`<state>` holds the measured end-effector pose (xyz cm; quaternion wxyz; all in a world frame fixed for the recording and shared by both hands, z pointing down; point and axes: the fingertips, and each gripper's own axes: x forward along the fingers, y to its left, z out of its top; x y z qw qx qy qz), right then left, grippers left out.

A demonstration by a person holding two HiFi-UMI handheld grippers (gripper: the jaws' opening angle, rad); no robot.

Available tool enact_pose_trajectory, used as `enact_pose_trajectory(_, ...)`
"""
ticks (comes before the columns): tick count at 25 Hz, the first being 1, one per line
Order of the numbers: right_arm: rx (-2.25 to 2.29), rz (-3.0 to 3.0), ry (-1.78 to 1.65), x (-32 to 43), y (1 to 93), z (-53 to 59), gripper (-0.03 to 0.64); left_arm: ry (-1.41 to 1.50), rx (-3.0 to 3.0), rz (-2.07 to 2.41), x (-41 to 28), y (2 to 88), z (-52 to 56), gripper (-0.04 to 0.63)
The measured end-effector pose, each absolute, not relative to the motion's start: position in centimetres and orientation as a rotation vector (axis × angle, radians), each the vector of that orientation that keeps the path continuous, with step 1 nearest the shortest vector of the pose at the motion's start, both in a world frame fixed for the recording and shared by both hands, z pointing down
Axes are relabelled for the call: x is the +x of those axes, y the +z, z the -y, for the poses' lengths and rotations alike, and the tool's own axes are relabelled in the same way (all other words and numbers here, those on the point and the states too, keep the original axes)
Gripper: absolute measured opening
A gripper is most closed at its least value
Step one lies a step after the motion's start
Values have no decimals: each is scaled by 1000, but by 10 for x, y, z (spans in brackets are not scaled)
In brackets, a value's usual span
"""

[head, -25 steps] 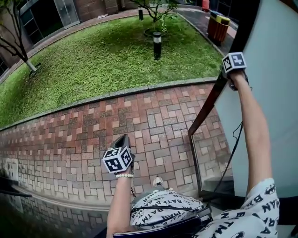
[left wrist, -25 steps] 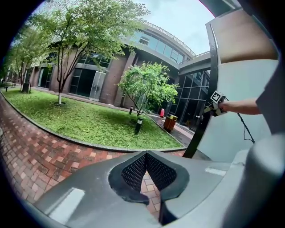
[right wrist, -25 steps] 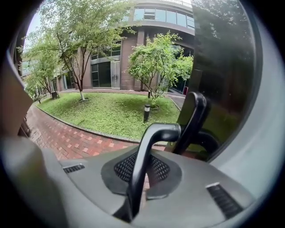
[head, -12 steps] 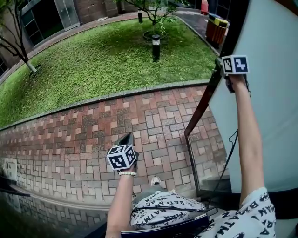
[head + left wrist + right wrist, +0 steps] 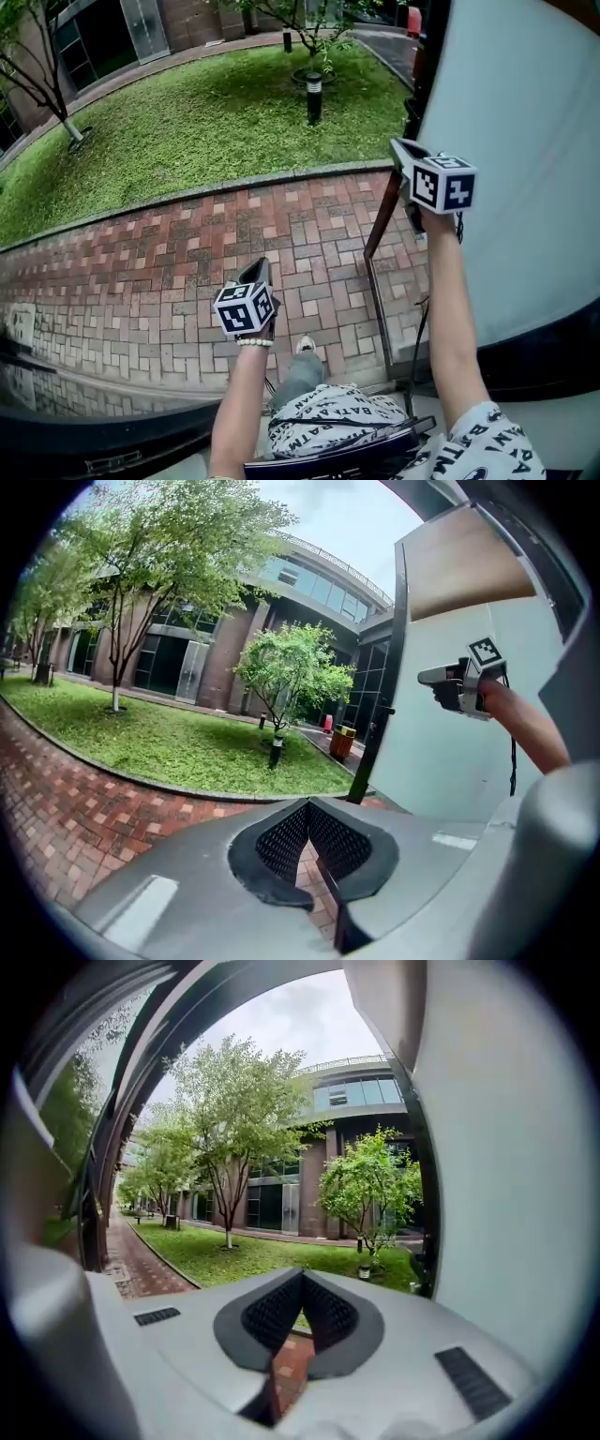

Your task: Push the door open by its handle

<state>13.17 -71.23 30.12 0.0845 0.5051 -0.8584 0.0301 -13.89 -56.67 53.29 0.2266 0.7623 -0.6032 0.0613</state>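
Brick paving (image 5: 187,262) beside a lawn (image 5: 206,122), white door (image 5: 525,141) standing open at right, right gripper (image 5: 401,147) raised beside it, jaws just clenched on nothing, left gripper (image 5: 251,272) clenched, empty.

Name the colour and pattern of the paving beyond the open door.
The brick paving is reddish-brown, laid in a herringbone-like pattern; clearest in the head view.

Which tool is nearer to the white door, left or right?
Right. The right tool is up beside the door; the left tool is lower, over the brick paving, apart from it.
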Motion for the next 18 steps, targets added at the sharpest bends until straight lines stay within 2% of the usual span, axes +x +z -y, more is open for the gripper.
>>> enact_pose_trajectory(7, 1415, 2644, 148, 109, 320, 573, 9, 152, 2072, 1673, -110, 507, 449, -5)
enact_pose_trajectory(18, 1167, 2907, 243, 61, 325, 418, 9, 174, 2058, 1655, -82, 506, 353, -5)
